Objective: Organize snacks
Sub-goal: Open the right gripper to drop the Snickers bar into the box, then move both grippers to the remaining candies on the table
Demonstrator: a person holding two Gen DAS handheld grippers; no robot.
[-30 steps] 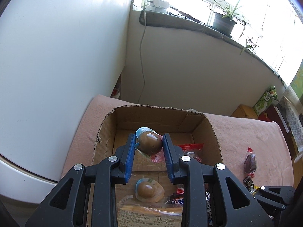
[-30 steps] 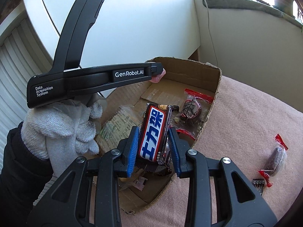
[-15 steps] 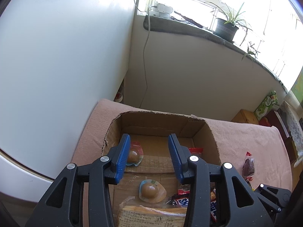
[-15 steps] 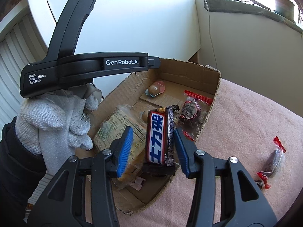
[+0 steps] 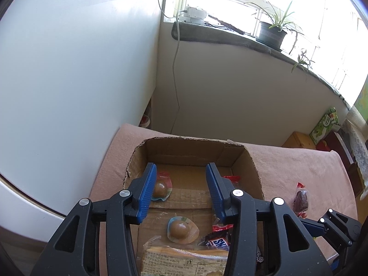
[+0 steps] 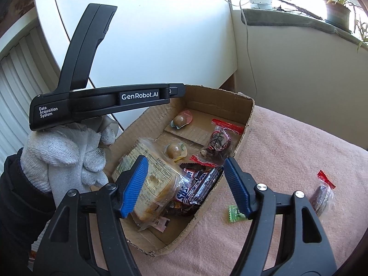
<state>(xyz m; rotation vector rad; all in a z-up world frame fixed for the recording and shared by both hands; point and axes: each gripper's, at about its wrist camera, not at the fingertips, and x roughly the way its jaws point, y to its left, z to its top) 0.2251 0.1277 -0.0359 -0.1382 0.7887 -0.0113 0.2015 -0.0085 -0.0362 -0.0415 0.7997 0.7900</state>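
Note:
A cardboard box (image 5: 253, 161) (image 6: 249, 112) sits on a pink cloth. Inside lie two packed brown eggs (image 5: 160, 189) (image 5: 180, 228) (image 6: 180, 120) (image 6: 173, 150), a Snickers bar (image 6: 197, 187) (image 5: 218, 242), a bread pack (image 6: 149, 181) (image 5: 181, 260) and a red-sealed dark snack (image 6: 218, 141). My left gripper (image 5: 181, 191) is open and empty above the box. My right gripper (image 6: 184, 184) is open and empty above the Snickers bar. The left gripper's body also shows in the right wrist view (image 6: 128, 96), held by a gloved hand.
On the cloth right of the box lie a red-sealed dark snack (image 6: 320, 194) (image 5: 301, 199) and a small green candy (image 6: 234, 214). A white wall stands left of the box. A windowsill with a potted plant (image 5: 272, 32) runs behind.
My left gripper opened, dropped the egg into the box's far left and lifted. My right gripper opened and released the Snickers bar, which now lies in the box.

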